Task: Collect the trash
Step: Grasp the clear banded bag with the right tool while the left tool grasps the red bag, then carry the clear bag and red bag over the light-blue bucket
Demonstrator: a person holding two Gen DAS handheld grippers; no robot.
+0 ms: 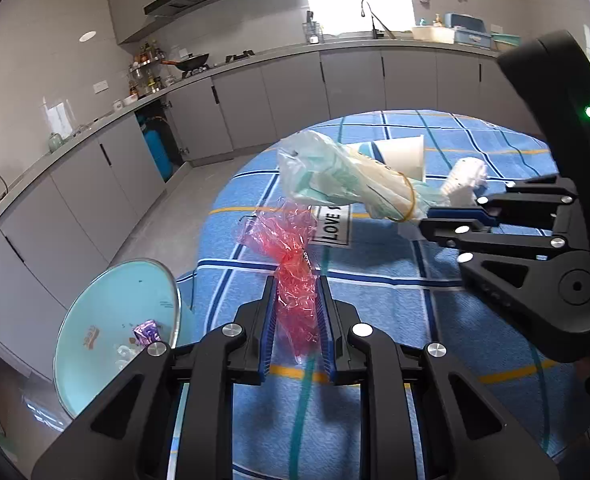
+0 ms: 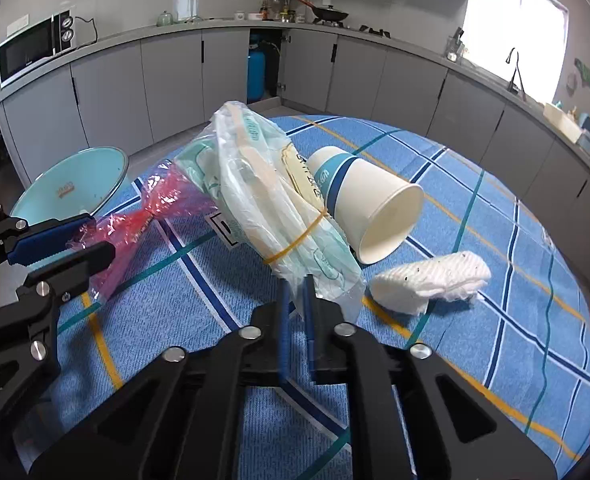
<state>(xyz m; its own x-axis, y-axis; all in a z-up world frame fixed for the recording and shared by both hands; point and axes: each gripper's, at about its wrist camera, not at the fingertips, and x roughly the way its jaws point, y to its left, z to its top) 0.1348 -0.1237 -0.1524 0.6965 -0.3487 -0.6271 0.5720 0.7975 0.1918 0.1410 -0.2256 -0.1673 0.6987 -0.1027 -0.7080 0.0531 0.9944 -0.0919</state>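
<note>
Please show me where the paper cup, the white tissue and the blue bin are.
paper cup [image 2: 375, 216], right wrist view, on its white side wall.
white tissue [image 2: 431, 276], right wrist view, on its crumpled middle.
blue bin [image 1: 111, 320], left wrist view, on its inner wall.

Hidden, cut off or unreadable, placed relative to the paper cup [image 2: 369, 210]:
- Printed card [image 1: 332, 226], in front of cup: lettering cut short by clear plastic bundle [image 1: 347, 178]; in right wrist view nearly all covered.
- Cup base, left wrist view: masked by same bundle.
- Turquoise bin [image 1: 115, 332], far left of cup: bottom contents too small to identify.
- Crumpled tissue [image 1: 465, 182], right of cup: partly behind right gripper [image 1: 425, 222].
- Counter jars, far behind cup: labels illegible.
</note>
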